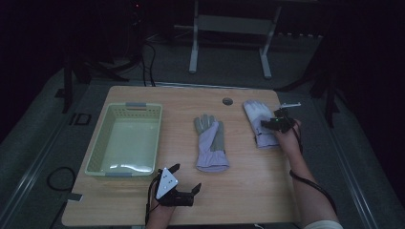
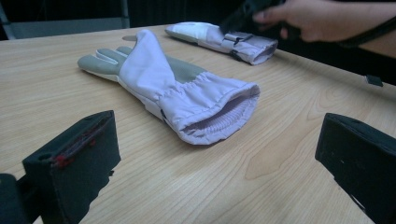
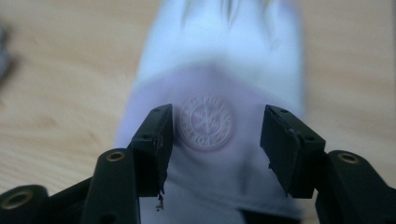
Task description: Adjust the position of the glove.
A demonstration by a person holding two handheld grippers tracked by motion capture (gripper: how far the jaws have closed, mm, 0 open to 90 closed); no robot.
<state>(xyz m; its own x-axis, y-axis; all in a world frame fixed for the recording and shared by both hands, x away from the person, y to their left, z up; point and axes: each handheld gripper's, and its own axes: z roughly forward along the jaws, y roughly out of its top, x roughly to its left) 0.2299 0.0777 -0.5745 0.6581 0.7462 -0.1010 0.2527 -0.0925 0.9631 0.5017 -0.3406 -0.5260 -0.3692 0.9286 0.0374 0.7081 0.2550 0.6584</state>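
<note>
Left gripper (image 1: 185, 179): near the front edge of the table (image 1: 248, 195), left of centre, jaws spread wide and empty. In the left gripper view its two black jaws stand far apart at the bottom corners with bare wood between them; they point at the cuff opening of the middle glove (image 2: 173, 91). Gap between jaws and cuff is open tabletop.

Right gripper (image 3: 215, 140): over the right-hand glove (image 3: 219, 88), jaws parted to about the glove's wrist width, one on each side of a round embossed seal (image 3: 205, 122) on the glove's back. Nothing is clamped; whether the jaw tips touch the fabric I cannot tell. In the high view the person's right hand (image 1: 286, 138) holds this gripper above the cuff end of that glove, close to the table's right edge.

Count:
- Gloves: 2, both pale lilac-white. The middle one has grey patches, lies flat at table centre, fingers pointing away, cuff toward the person. The right one lies just inside the right edge, fingers toward the far side.
- Basket (image 1: 98, 148): 1, pale green, perforated walls, empty, on the left half of the table, its left wall near the left edge.
- Grommet hole (image 1: 227, 101): 1, near the far edge.

Open room: bare wood between basket and middle glove, between the two gloves, and along the front edge right of the left gripper.
</note>
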